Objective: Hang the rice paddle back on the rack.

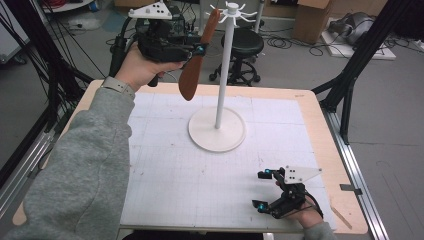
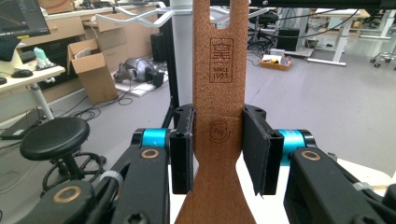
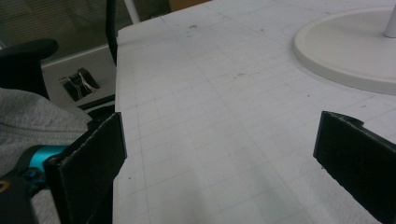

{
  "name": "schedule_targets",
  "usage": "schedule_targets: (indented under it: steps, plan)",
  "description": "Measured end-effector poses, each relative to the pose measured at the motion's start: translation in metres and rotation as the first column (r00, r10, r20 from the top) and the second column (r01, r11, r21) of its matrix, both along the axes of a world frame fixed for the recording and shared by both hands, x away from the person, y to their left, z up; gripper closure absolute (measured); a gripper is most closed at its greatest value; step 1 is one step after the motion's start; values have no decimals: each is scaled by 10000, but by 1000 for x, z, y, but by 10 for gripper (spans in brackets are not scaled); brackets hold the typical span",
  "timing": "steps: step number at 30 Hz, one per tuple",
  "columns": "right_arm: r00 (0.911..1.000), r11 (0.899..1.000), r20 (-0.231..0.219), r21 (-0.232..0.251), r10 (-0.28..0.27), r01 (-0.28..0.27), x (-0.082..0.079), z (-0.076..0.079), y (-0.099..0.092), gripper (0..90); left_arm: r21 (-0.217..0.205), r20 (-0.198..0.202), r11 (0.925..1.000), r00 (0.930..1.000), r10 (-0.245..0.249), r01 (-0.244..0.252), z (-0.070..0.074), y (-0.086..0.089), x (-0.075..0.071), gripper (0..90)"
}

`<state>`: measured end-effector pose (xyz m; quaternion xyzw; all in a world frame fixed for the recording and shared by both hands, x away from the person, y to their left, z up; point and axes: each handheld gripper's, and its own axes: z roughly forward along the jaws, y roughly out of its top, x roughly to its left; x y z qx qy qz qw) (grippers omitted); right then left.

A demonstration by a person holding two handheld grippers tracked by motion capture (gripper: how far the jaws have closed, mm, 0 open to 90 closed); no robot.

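Left tool (image 2: 218,154) clamped on wooden spatula (image 2: 219,93) handle: light, stiff, flat-sided, grips well mid-handle. Right tool (image 3: 219,154) wide open, empty.

A brown wooden spatula (image 1: 196,60) is held clear of the table, upright and slightly tilted, blade downward. Its slotted handle end is raised to the hooks at the top of the white stand (image 1: 224,70). A maker's stamp is burnt into the handle.

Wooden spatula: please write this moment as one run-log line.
left gripper: shut on wooden spatula, lifted beside hook stand | right gripper: open, low over table
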<state>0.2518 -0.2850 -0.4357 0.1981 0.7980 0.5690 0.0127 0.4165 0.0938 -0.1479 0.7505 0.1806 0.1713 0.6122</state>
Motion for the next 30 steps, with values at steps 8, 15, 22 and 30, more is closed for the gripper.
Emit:
schedule_targets:
  steps: [8, 15, 22, 30]
  plan:
    - [10000, 10000, -19, 34, 0, 0, 1, -1, 0, 12, 65, -10, 9999, 10000, 99, -99, -1, -1, 1, 656]
    - [10000, 10000, -64, 39, -5, 6, 2, -1, 1, 12, 124, -10, 9998, 9999, 162, -161, -2, -5, 0, 656]
    - [10000, 10000, -50, 29, 31, -31, 2, -1, 1, 11, 123, 56, 9994, 9995, 317, -318, -2, -8, 1, 656]
    - [10000, 10000, -3, 8, 39, -39, 3, -1, 1, 12, 200, 269, 9995, 9994, 230, -235, -1, -11, -6, 656]
